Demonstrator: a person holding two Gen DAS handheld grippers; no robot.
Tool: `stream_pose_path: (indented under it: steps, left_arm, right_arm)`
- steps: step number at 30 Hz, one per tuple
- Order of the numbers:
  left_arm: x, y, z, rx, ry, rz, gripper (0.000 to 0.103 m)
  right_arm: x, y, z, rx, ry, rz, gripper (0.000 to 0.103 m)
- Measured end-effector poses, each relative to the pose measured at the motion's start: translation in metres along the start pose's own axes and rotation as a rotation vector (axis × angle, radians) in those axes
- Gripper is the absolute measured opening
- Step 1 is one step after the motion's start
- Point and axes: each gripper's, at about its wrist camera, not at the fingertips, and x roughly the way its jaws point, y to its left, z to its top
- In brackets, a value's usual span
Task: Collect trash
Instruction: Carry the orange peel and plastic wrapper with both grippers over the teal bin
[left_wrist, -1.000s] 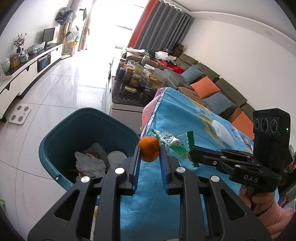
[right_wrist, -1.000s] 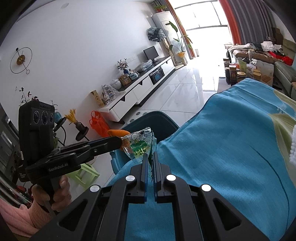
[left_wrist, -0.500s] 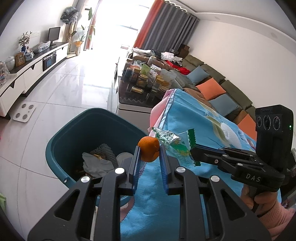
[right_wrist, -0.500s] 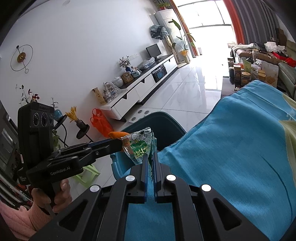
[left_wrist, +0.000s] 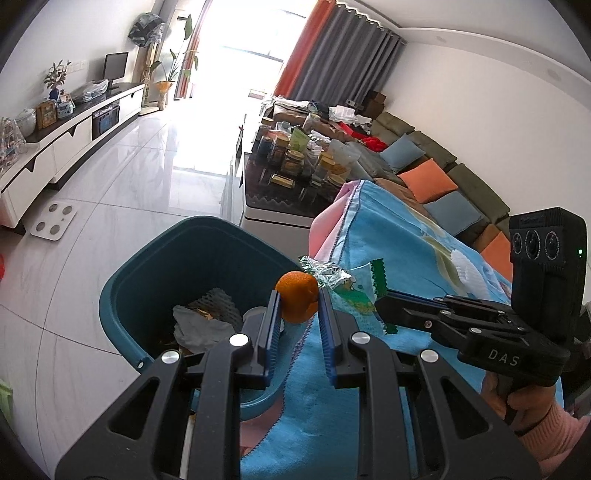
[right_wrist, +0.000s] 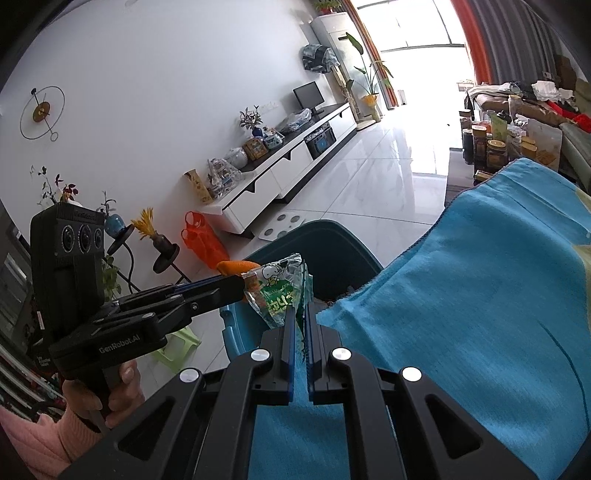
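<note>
My left gripper (left_wrist: 297, 306) is shut on an orange peel (left_wrist: 296, 301) and holds it over the near rim of the teal trash bin (left_wrist: 155, 266). The bin holds crumpled paper, mesh and a cup. My right gripper (right_wrist: 300, 317) is shut on a green and clear snack wrapper (right_wrist: 279, 291), just right of the left gripper and over the blue cloth's edge. The wrapper also shows in the left wrist view (left_wrist: 347, 284), and the peel in the right wrist view (right_wrist: 236, 266). The bin (right_wrist: 332, 251) lies just beyond the wrapper.
A blue cloth (left_wrist: 399, 236) covers the table beside the bin. A coffee table with jars (left_wrist: 295, 166) stands beyond, a sofa with cushions (left_wrist: 428, 177) to the right. A white TV cabinet (right_wrist: 280, 173) lines the wall. An orange bag (right_wrist: 203, 240) and green stool (right_wrist: 177, 347) are on the floor.
Both grippers have moved left toward the bin with their loads. The bin now sits closer and more under the left gripper's fingers.
</note>
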Motion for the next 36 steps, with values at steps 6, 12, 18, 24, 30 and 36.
stream_pose_path:
  steps: [6,12,18,24,30,36]
  left_arm:
    - [0.003,0.003,0.000,-0.005,0.000,0.010,0.020]
    - [0.005,0.006,0.001,-0.013,0.001,0.021,0.020]
    - [0.010,0.008,0.001,-0.020,0.008,0.027,0.020]
    - [0.015,0.012,0.003,-0.024,0.012,0.036,0.020]
    - [0.019,0.014,0.003,-0.027,0.013,0.050,0.020]
    - [0.021,0.016,0.004,-0.032,0.017,0.064,0.020]
  right_arm:
    - [0.008,0.003,0.004,-0.004,0.009,-0.002,0.004]
    - [0.016,0.003,0.007,-0.001,0.020,0.000,0.004]
    - [0.025,0.002,0.009,0.000,0.035,-0.001,0.004]
    - [0.033,0.006,0.012,-0.003,0.046,0.004,0.004]
    - [0.041,0.008,0.015,-0.002,0.059,0.008,0.004]
    - [0.049,0.008,0.016,0.005,0.071,0.008,0.004]
